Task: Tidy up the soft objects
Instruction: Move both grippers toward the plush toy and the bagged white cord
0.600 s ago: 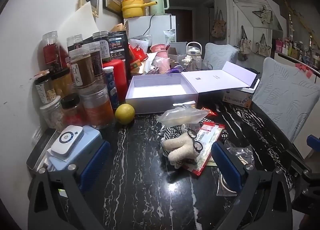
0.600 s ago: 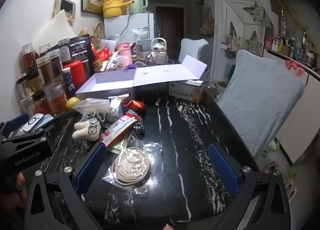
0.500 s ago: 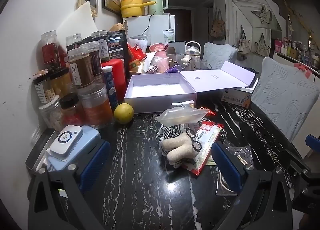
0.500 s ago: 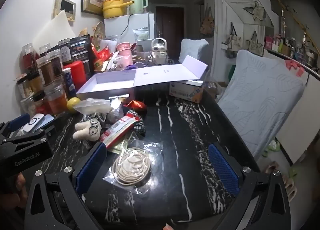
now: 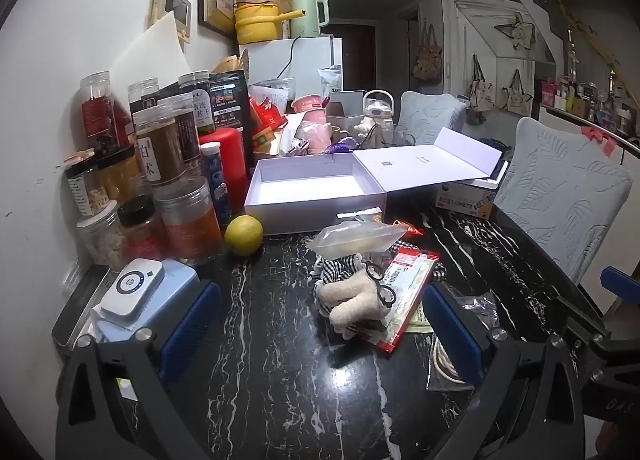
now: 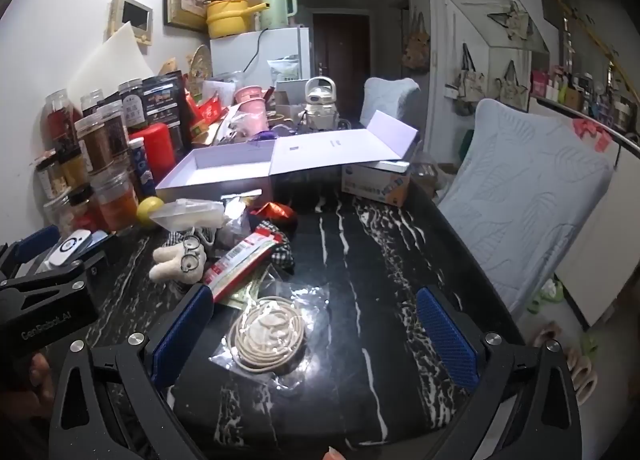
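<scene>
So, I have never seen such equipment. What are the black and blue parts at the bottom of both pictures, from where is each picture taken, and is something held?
There is no robot arm here: a person holds one two-finger gripper in each hand. Each picture comes from a wide-angle camera on a gripper, looking forward along its blue-padded fingers. One shows the left gripper, the other the right gripper. Both stand wide open and hold nothing.

On the black marble table lie a cream plush toy with glasses, checked cloth, a red snack packet, a bagged coil of cord and a yellow citrus fruit. Behind them stands an open, empty white box; jars crowd the wall side.
</scene>
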Action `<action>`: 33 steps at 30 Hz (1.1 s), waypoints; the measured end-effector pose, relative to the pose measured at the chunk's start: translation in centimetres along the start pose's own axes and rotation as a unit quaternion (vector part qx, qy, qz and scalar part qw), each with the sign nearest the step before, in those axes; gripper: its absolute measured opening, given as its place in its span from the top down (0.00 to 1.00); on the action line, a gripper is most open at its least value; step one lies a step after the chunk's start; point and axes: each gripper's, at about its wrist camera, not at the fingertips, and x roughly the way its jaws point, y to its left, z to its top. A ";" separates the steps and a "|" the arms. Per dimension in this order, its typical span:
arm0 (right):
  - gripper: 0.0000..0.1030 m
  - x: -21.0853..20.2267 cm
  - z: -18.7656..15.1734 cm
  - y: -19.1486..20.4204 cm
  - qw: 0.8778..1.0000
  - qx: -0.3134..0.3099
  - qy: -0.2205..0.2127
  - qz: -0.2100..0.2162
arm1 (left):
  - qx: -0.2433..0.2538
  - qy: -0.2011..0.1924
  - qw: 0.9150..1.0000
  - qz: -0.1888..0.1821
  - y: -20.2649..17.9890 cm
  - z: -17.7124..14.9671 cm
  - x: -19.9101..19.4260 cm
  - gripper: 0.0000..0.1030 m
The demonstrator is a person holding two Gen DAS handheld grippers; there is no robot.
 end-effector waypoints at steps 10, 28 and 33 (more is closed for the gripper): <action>0.00 0.3 0.1 -0.2 1.000 0.005 0.002 0.003 | -0.001 -0.001 1.000 -0.003 -0.1 0.1 -0.1 0.00; 0.00 -0.3 0.3 -0.3 1.000 0.010 -0.008 0.012 | -0.001 -0.001 1.000 -0.015 -0.2 0.1 -0.7 0.00; 0.00 -0.3 0.3 -0.4 1.000 0.009 -0.008 0.012 | -0.004 0.003 1.000 -0.019 -0.2 0.0 -0.6 0.00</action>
